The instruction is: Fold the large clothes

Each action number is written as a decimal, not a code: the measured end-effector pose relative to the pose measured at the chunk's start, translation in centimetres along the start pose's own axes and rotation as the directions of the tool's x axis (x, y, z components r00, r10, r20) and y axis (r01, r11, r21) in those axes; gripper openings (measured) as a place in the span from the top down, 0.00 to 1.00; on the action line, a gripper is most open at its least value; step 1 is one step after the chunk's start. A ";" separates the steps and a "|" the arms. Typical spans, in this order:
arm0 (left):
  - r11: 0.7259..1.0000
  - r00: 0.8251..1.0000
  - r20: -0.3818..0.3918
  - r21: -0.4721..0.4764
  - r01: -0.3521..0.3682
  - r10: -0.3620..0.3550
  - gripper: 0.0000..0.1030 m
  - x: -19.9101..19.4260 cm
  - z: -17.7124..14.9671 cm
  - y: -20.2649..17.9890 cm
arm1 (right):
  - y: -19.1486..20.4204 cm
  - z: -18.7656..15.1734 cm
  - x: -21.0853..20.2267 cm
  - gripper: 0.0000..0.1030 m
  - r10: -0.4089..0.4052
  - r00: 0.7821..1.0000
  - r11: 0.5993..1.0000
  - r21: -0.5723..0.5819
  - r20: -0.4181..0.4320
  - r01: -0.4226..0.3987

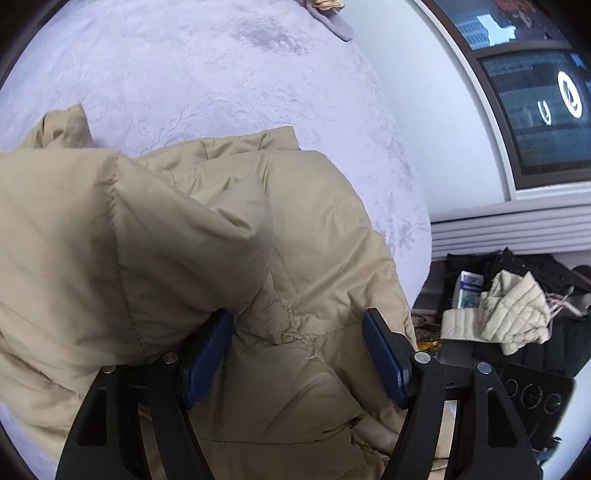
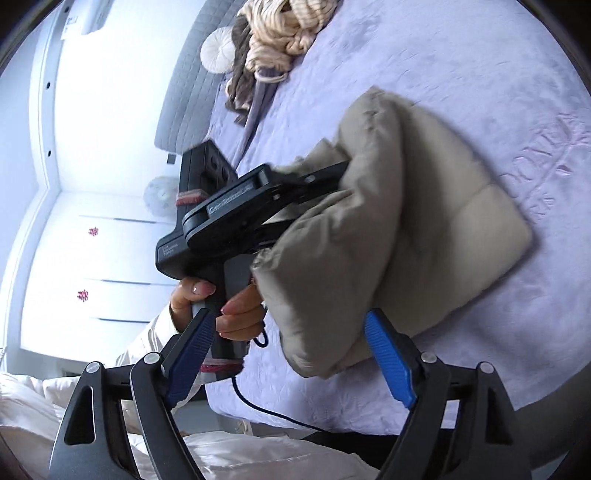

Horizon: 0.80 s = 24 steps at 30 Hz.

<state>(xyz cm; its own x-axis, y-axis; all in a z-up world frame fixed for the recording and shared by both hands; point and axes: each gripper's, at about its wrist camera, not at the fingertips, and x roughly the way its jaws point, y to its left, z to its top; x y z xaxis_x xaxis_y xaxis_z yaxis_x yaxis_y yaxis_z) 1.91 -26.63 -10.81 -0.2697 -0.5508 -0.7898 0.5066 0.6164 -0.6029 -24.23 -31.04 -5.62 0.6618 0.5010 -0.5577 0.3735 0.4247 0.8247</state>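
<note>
A beige padded jacket [image 1: 155, 236] lies bunched on a lilac bedspread [image 1: 207, 74]. My left gripper [image 1: 297, 325] is open, its blue fingers [image 1: 384, 358] spread wide over the jacket's folds, with fabric draped over the left finger. In the right wrist view the jacket [image 2: 406, 221] is a folded bundle on the bedspread [image 2: 480, 74], and the left gripper's body [image 2: 236, 210] pushes into it, its fingertips hidden in the fabric. My right gripper [image 2: 291, 328] is open and empty, just short of the bundle's near edge.
A heap of cream and brown clothes [image 2: 280, 33] lies at the far end of the bed. Beside the bed, a pale quilted garment [image 1: 506, 317] rests on dark items. A white garment [image 2: 236, 458] lies under my right gripper. A window [image 1: 535, 110] is on the right.
</note>
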 end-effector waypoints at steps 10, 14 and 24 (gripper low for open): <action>0.921 0.835 0.429 0.012 -0.388 0.346 0.29 -12.9 -2.9 6.0 | 2.8 3.0 4.3 0.88 -0.432 0.898 0.870 -0.225 0.082 0.439; 0.915 0.823 0.402 -0.128 -0.384 0.401 0.29 -12.2 -1.4 11.7 | 2.4 2.9 3.7 0.88 -0.498 0.860 0.817 -0.274 0.111 0.508; 0.905 0.827 0.415 0.020 -0.425 0.380 0.29 -2.5 2.7 3.9 | -5.1 3.6 -0.3 0.87 -0.572 0.812 0.799 -0.143 0.121 0.584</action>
<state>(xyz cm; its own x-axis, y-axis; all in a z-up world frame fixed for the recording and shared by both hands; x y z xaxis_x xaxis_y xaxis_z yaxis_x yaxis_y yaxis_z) 6.75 -24.39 -10.87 0.3090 -0.4546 -0.8354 0.5890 0.7811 -0.2072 -24.05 -36.08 -9.35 0.4024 0.0726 -0.9126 0.5917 0.7400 0.3198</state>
